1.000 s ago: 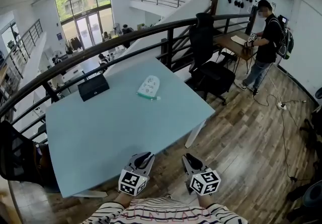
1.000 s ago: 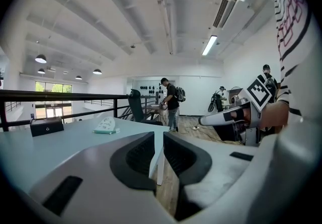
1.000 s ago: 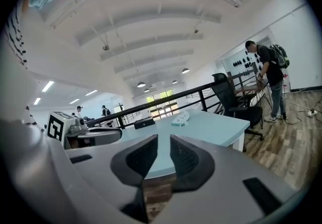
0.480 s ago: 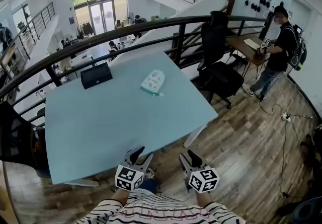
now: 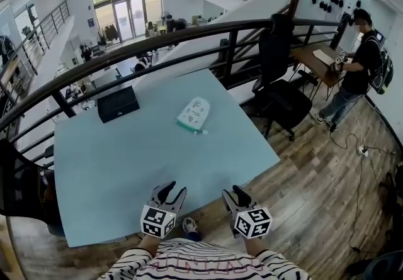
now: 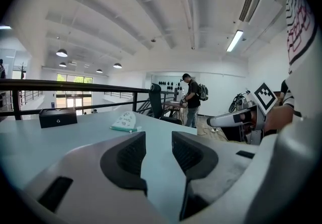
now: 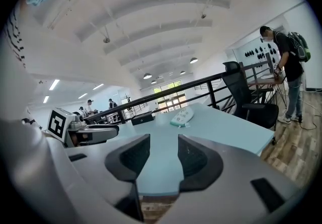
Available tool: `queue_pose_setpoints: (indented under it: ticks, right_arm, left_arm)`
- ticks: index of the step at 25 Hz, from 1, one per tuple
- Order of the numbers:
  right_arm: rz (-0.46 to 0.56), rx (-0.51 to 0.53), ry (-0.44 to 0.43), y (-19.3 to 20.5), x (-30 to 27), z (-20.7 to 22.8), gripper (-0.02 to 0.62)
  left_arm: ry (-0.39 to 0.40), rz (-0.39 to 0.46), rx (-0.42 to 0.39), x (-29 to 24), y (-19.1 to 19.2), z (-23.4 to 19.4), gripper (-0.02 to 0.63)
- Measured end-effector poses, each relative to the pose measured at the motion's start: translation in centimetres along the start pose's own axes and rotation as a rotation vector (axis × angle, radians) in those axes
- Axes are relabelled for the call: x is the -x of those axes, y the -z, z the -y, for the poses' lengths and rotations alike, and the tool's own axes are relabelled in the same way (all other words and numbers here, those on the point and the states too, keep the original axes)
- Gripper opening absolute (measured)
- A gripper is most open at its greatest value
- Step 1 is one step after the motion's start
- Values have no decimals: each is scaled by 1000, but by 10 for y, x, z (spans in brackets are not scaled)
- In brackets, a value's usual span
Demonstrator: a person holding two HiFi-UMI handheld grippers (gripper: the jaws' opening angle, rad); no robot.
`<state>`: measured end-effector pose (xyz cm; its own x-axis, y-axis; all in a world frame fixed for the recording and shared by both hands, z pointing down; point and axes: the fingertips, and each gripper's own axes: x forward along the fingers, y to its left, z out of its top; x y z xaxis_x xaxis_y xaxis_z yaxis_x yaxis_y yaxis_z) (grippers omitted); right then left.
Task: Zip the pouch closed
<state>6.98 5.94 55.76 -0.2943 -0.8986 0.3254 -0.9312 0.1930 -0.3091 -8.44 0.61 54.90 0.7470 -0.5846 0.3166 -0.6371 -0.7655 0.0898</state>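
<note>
A white patterned pouch (image 5: 194,113) with a green zip edge lies flat on the far middle of the light blue table (image 5: 126,165); the pouch (image 6: 125,121) shows small ahead in the left gripper view, and the pouch (image 7: 182,116) likewise in the right gripper view. My left gripper (image 5: 170,192) hovers over the table's near edge, jaws parted with nothing between them. My right gripper (image 5: 239,195) is beside it at the near edge, open and empty. Both point toward the pouch from well short of it.
A black box (image 5: 118,104) sits at the table's far left. A dark railing (image 5: 189,33) runs behind the table. A black office chair (image 5: 283,90) stands to the right, and a person with a backpack (image 5: 356,65) stands at a desk beyond.
Both grippers have moved forward from over the floor to the table's near edge, and their jaws have parted. The pouch has not moved on the table.
</note>
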Motion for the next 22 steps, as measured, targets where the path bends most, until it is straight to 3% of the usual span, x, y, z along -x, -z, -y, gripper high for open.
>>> queue_pose_setpoints:
  ticks: [14, 22]
  right_arm:
    - [-68, 71, 2, -39, -124, 30, 169]
    - [-128, 121, -76, -50, -182, 64, 169]
  left_arm:
    - [11, -14, 32, -72, -18, -88, 140]
    - [-79, -35, 72, -105, -13, -110, 140]
